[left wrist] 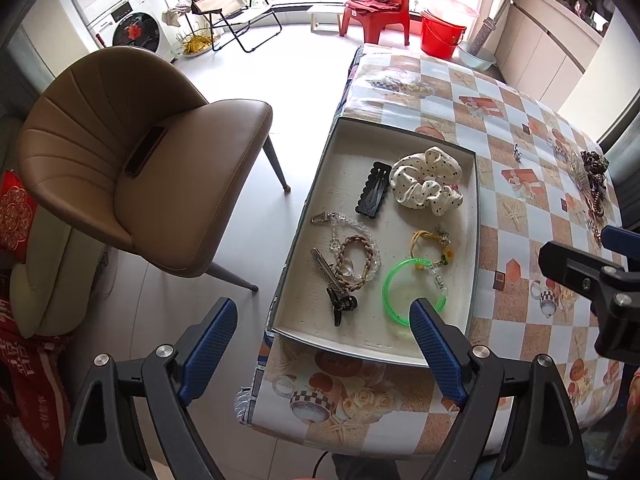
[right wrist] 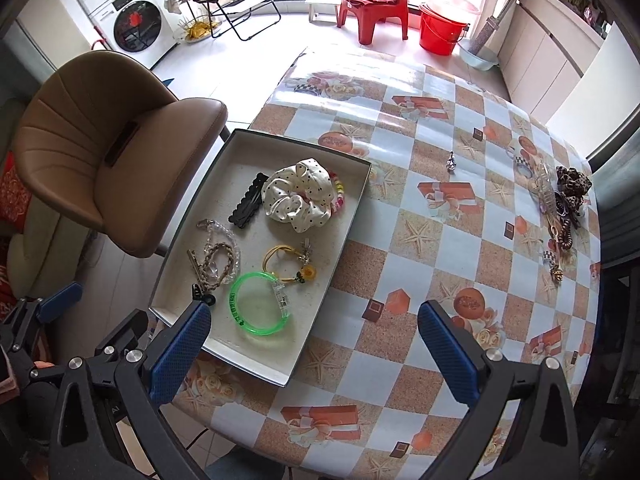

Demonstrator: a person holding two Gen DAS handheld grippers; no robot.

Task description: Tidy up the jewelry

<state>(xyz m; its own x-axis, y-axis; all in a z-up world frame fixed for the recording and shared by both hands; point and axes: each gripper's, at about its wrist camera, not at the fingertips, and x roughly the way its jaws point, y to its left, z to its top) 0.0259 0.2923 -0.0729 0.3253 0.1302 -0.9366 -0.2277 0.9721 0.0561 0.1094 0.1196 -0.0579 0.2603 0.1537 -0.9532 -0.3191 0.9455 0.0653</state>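
A shallow white tray [left wrist: 475, 208] lies at the table's left edge. It holds a polka-dot scrunchie [left wrist: 426, 184], a black hair-clip card [left wrist: 374, 194], a green bangle [left wrist: 414, 290], a yellow cord bracelet [left wrist: 432, 246], a braided bracelet [left wrist: 358, 264] and a dark clip [left wrist: 340, 304]. My left gripper [left wrist: 322, 346] hovers open above the tray's near end, with nothing between its fingers. My right gripper [right wrist: 314, 350] is wide open and empty above the near right corner of the tray [right wrist: 344, 216], close to the green bangle [right wrist: 260, 304]. More jewelry [right wrist: 568, 196] lies piled at the table's far right.
A small silver charm [right wrist: 451, 166] lies alone on the checked tablecloth [right wrist: 420, 240]. A brown padded chair [left wrist: 132, 168] stands left of the table, close to the tray. A red chair [left wrist: 380, 4] and a red bucket [left wrist: 442, 32] stand by the window.
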